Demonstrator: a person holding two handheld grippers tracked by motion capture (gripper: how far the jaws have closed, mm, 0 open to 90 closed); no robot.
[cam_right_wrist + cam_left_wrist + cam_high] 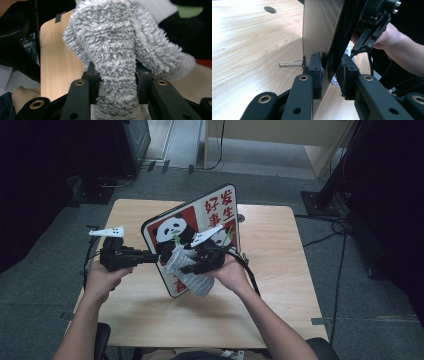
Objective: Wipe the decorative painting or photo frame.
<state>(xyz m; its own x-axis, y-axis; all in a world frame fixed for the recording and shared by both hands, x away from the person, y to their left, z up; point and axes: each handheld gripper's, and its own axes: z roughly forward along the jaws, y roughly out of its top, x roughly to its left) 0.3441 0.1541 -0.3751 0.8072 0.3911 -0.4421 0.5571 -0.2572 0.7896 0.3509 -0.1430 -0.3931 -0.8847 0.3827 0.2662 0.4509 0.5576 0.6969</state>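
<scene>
Flat wooden-backed panda picture board with red and white face stands tilted on edge over pale wooden table, near middle; left gripper clamped on its left edge, jaws either side of thin panel; right gripper clenched on fluffy grey cloth, cloth pressed against board's face.

Risks, as judgement: single-edge pinch, so wiping pressure could pivot or topple board; cloth could slip from jaws; thin wire clip behind board might snag.
</scene>
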